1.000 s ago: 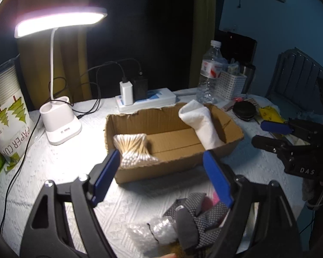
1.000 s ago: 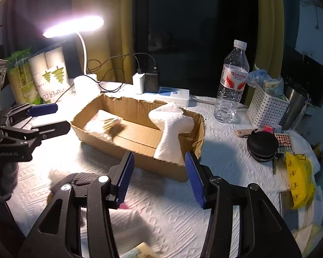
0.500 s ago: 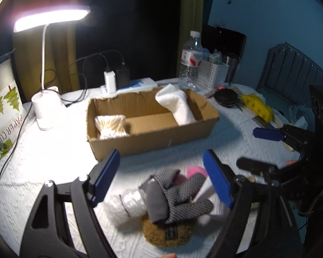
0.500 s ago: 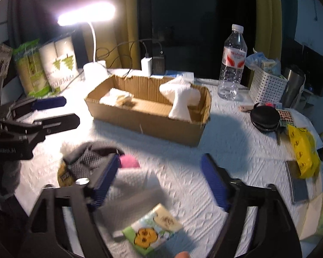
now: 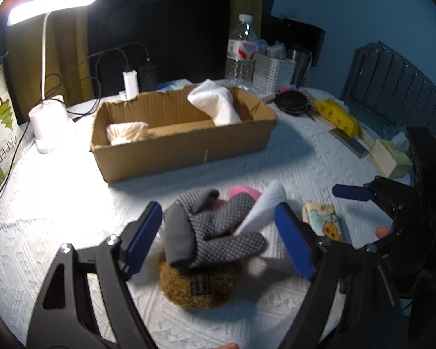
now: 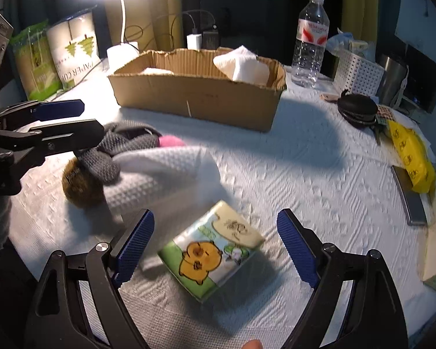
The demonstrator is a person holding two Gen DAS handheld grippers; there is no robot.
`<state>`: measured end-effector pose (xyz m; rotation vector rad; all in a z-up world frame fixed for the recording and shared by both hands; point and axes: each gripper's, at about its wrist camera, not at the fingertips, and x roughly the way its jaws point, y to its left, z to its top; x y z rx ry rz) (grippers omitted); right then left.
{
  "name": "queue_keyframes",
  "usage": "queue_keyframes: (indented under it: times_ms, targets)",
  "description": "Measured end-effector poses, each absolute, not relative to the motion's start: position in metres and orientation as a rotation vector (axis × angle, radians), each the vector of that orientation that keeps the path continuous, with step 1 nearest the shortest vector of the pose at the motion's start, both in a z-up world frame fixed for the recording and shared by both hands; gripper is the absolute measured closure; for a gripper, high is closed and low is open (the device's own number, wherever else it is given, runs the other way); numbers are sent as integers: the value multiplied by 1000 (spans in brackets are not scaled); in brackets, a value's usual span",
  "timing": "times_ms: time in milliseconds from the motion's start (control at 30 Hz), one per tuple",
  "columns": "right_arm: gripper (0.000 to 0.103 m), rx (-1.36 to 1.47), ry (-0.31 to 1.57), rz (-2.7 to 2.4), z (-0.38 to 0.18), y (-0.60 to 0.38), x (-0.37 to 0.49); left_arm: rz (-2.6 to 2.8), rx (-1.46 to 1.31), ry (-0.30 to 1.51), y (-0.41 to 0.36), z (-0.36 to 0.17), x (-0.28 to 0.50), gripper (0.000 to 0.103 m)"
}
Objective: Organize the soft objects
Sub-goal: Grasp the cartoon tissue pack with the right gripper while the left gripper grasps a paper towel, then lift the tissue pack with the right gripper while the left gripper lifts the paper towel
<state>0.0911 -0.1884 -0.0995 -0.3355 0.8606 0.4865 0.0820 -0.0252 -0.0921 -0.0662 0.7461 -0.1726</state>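
Observation:
A cardboard box [image 5: 189, 148] [image 6: 200, 101] holds a white cloth [image 5: 215, 104] [image 6: 244, 67] and a bundle of cotton swabs [image 5: 128, 132]. In front of it lies a pile: grey gloves [image 5: 212, 229] [image 6: 116, 145], a pink item [image 5: 244, 193] [image 6: 171, 141], a white waffle cloth [image 5: 264, 209] [image 6: 162, 171] and a brown fuzzy item [image 5: 197, 285] [image 6: 81, 186]. My left gripper [image 5: 218, 241] [image 6: 69, 119] is open, straddling the gloves. My right gripper [image 6: 215, 247] [image 5: 360, 203] is open around a cartoon tissue pack [image 6: 215, 250] [image 5: 322, 224].
A lit desk lamp [image 5: 49, 128], paper cup packs [image 6: 72, 49], a power strip with chargers [image 5: 139, 81], a water bottle [image 6: 311, 40], a white basket [image 6: 357, 72], a black round case [image 6: 357, 110], a yellow bag [image 6: 409, 154] and a phone [image 6: 409, 197] stand around the table.
Both grippers have pulled back from the box and dropped lower. The left now hangs over the glove pile. The right now straddles the tissue pack.

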Motion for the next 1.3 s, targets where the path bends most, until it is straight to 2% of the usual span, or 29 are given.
queue_keyframes:
  times_ms: [333,400,467,733,800,933,1000,1067,1133,1167,1300]
  targets:
    - [16,-274,895,483,-115,-219,95,-216,21,779,-61,-100,79,22]
    - [28,-253,901,474,-116,-229,97,-230,42,783,-69,-102,81,22]
    - [47,-246,885,463,-115,-237,97,-238,73,785,-78,-104,83,22]
    - [48,-182,860,474,-111,-260,98,-289,223,811,-112,-119,94,24]
    - [48,-169,851,477,-110,-264,99,-295,258,835,-120,-125,98,36]
    - [48,-137,830,477,-107,-273,102,-268,342,825,-129,-132,98,47]
    - [49,-126,822,475,-106,-278,103,-246,383,810,-133,-132,97,58]
    - [49,-114,820,474,-106,-284,105,-260,392,809,-136,-132,95,75]
    - [49,-107,816,472,-106,-288,106,-285,394,806,-139,-131,91,80]
    - [49,-104,814,474,-105,-289,106,-307,395,804,-142,-131,89,89]
    - [49,-86,803,478,-102,-297,106,-376,389,820,-152,-132,84,90]
